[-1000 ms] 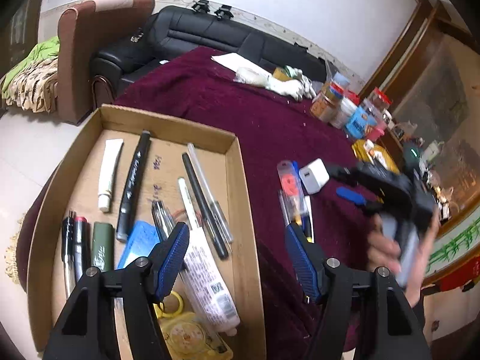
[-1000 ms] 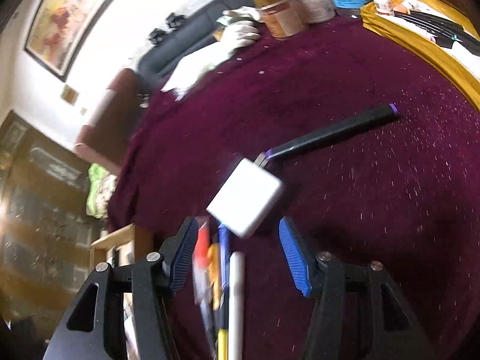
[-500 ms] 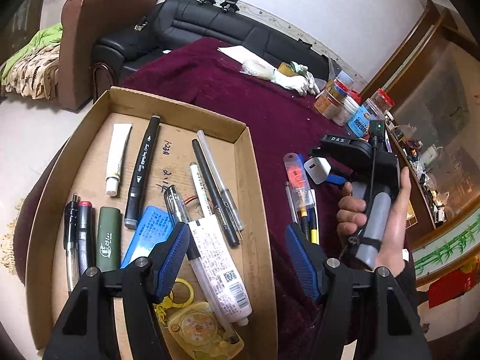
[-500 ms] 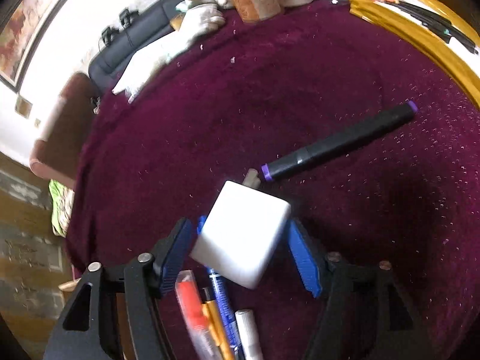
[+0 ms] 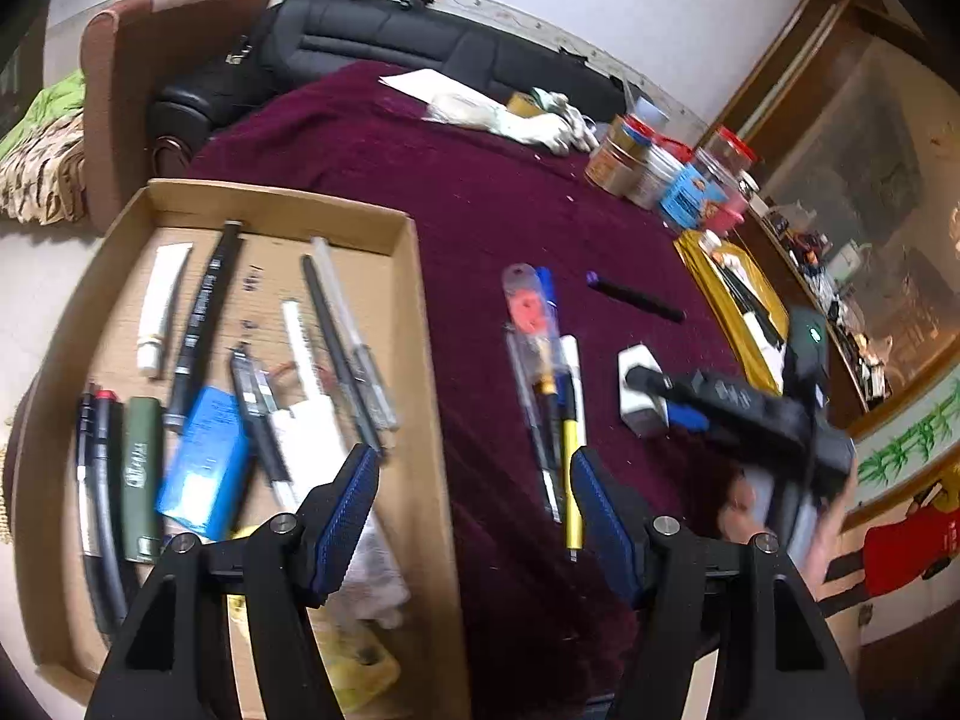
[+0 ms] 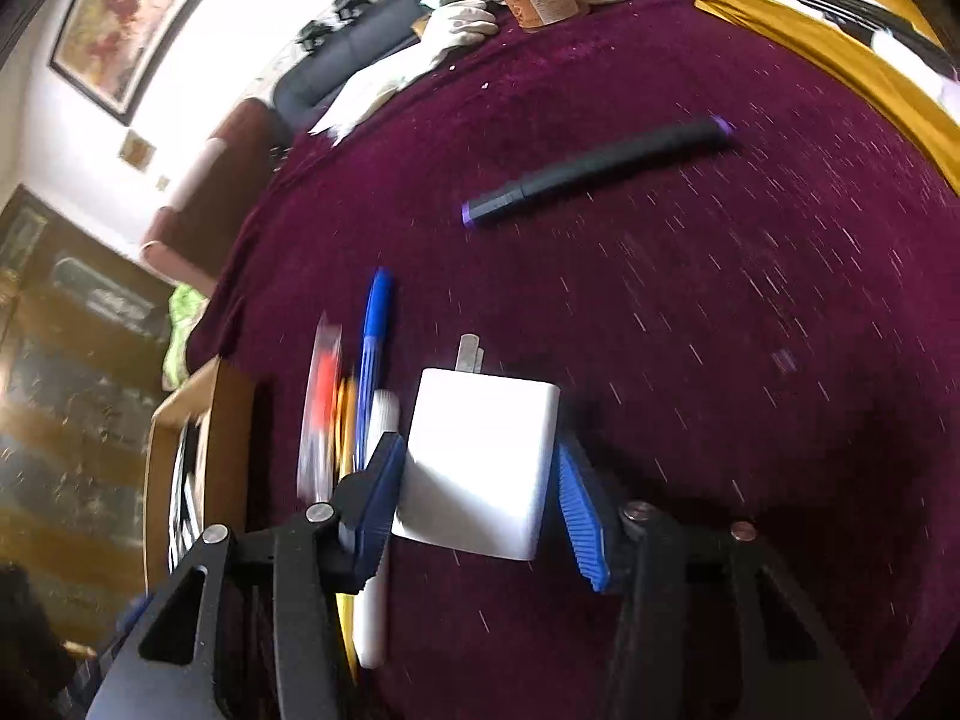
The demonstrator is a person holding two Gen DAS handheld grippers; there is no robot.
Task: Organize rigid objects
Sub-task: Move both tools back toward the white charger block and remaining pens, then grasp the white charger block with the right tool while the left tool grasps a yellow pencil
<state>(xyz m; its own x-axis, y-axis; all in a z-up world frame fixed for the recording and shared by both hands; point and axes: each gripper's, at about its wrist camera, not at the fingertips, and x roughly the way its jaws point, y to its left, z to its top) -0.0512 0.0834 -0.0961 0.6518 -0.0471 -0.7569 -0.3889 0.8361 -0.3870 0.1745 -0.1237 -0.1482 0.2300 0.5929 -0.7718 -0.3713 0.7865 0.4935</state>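
Note:
A white charger plug (image 6: 480,468) lies on the maroon tablecloth (image 6: 690,330), between the fingers of my right gripper (image 6: 477,504). The jaws stand wide, close beside the plug's sides; contact is unclear. The plug (image 5: 639,384) and right gripper (image 5: 654,396) also show in the left wrist view. My left gripper (image 5: 474,516) is open and empty, above the right wall of a cardboard tray (image 5: 429,372) filled with pens and tubes. A cluster of pens (image 5: 549,372) lies beside the tray. A black marker with purple ends (image 6: 594,171) lies further off.
Jars and tubs (image 5: 666,174) stand at the table's far right, with white gloves (image 5: 534,123) and paper behind. A yellow cloth with items (image 5: 738,294) lies at the right edge. A black sofa (image 5: 420,48) and an armchair (image 5: 114,84) stand beyond the table.
My right gripper has moved down around the white plug, which now sits deep between its fingers. The left gripper has shifted right, from over the tray to its right wall.

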